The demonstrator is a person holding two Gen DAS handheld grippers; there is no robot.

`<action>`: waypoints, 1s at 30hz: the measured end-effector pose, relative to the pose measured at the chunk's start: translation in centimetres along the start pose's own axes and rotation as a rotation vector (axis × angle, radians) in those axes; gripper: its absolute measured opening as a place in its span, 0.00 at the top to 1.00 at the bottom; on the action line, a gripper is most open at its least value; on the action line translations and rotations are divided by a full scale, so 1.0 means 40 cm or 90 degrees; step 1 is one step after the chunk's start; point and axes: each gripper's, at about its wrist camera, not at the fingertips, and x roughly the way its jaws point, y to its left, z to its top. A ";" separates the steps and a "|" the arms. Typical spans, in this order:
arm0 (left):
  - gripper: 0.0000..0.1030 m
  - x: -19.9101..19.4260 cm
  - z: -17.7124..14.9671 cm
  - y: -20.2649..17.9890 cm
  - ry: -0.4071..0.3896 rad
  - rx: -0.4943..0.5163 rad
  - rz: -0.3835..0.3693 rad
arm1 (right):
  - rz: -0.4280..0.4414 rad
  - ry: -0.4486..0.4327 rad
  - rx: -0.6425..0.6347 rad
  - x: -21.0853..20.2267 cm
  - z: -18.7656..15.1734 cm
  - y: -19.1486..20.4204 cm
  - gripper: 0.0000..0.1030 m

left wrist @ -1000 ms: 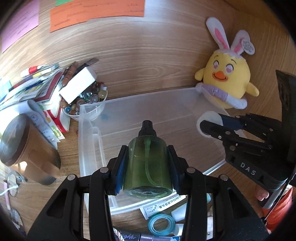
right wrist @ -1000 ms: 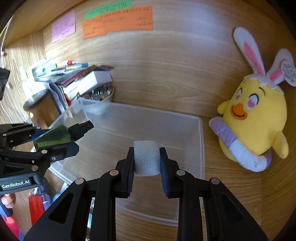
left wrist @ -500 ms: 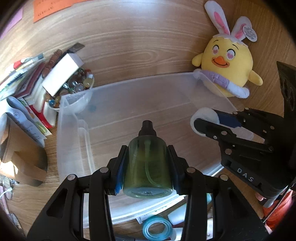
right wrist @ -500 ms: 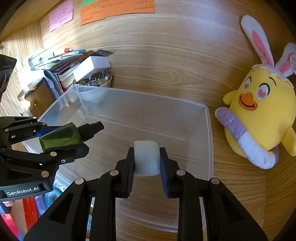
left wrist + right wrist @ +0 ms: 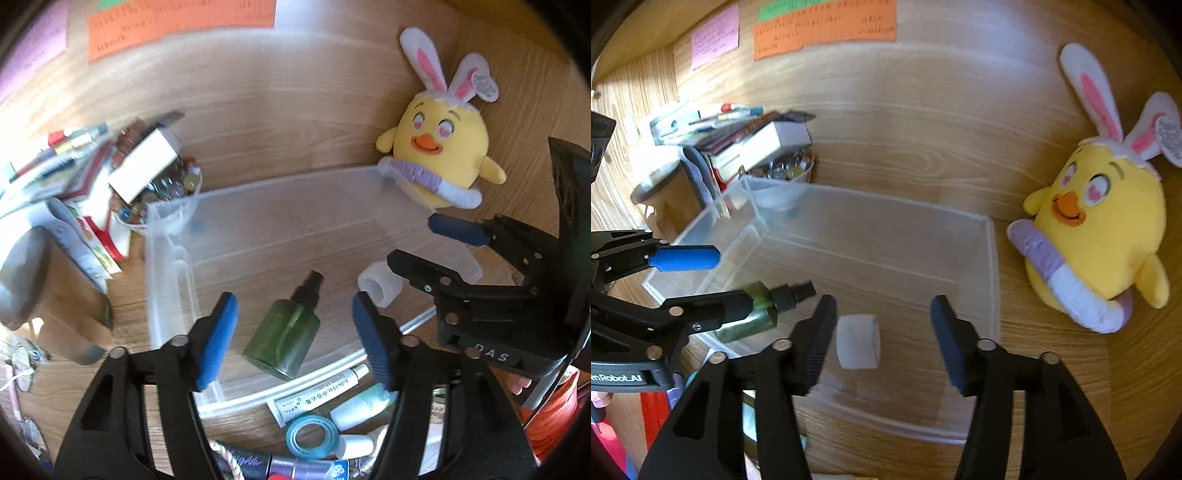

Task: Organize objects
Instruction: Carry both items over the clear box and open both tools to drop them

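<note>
A clear plastic bin (image 5: 166, 266) (image 5: 991, 266) sits on the wooden desk. My left gripper (image 5: 293, 332) hangs over its near left part with jaws opening; the green spray bottle (image 5: 286, 338) (image 5: 750, 317) lies loose between the blue pads, touching neither. My right gripper (image 5: 882, 332) is over the bin's near right part, jaws opening too. The white tape roll (image 5: 858, 341) (image 5: 378, 290) is free between its fingers, inside the bin. Each gripper shows in the other's view: the right gripper (image 5: 432, 243) and the left gripper (image 5: 735, 275).
A yellow chick plush (image 5: 439, 158) (image 5: 1100, 236) leans at the bin's far right corner. Books, pens and a bowl of marbles (image 5: 162, 192) crowd the far left beside a brown jar (image 5: 661, 192). A tube (image 5: 317, 393), teal tape ring (image 5: 312, 435) and pens lie before the bin.
Both grippers have opened. The green bottle has dropped from the left pads into the bin and lies tilted; the white roll has left the right pads and sits lower in the bin.
</note>
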 end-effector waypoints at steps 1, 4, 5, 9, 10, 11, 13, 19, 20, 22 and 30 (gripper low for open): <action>0.29 -0.011 -0.001 0.000 -0.007 0.000 0.001 | -0.004 -0.008 0.000 -0.013 0.001 -0.001 0.40; 0.17 -0.052 -0.007 0.001 -0.031 -0.003 0.010 | -0.014 -0.034 0.000 -0.057 0.001 -0.005 0.32; 0.13 -0.066 -0.011 0.004 -0.037 -0.006 0.013 | -0.015 -0.042 -0.001 -0.073 0.000 -0.005 0.31; 0.07 -0.107 -0.032 0.018 -0.050 -0.025 0.016 | -0.015 -0.069 -0.006 -0.128 -0.009 -0.002 0.22; 0.07 -0.116 -0.040 0.021 -0.051 -0.030 0.015 | -0.015 -0.077 -0.008 -0.143 -0.014 0.001 0.22; 0.07 -0.125 -0.050 0.024 -0.051 -0.033 0.014 | -0.017 -0.084 -0.012 -0.157 -0.019 0.005 0.22; 0.07 -0.138 -0.069 0.026 -0.050 -0.038 0.018 | -0.020 -0.096 -0.020 -0.178 -0.030 0.015 0.21; 0.07 -0.164 -0.135 0.019 -0.049 -0.045 0.033 | -0.006 -0.110 -0.023 -0.215 -0.073 0.039 0.21; 0.07 -0.167 -0.146 0.020 -0.048 -0.048 0.033 | -0.003 -0.109 -0.022 -0.219 -0.082 0.041 0.21; 0.07 -0.172 -0.169 0.017 -0.047 -0.047 0.038 | -0.002 -0.109 -0.020 -0.223 -0.099 0.046 0.21; 0.07 -0.175 -0.256 0.058 -0.025 -0.062 0.062 | 0.008 -0.091 -0.010 -0.227 -0.179 0.050 0.21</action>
